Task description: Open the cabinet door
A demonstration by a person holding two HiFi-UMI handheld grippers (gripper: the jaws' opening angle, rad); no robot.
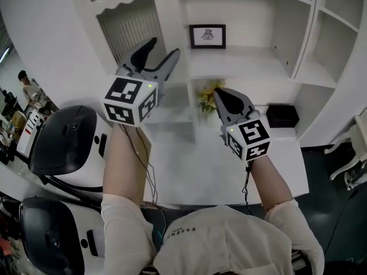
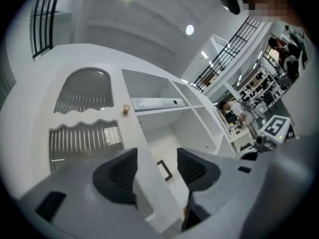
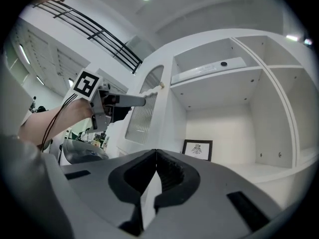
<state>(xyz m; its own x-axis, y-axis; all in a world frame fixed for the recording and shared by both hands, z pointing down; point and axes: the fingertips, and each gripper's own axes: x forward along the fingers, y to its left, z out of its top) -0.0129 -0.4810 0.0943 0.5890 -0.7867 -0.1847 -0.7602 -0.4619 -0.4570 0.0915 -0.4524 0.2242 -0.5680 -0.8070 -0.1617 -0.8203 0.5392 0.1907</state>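
Left claw released, jaws wide, straddling the free edge of the cabinet door, below its knob. Right claw clenched on nothing. Risk: the smooth edge may slip out if I pull before closing.

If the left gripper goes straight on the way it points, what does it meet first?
The cabinet door, at its white edge, which stands between the left gripper's open jaws below the knob; depth is unclear.

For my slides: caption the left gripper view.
Left gripper, fingers open, straddles the edge of the cabinet door below its gold knob.
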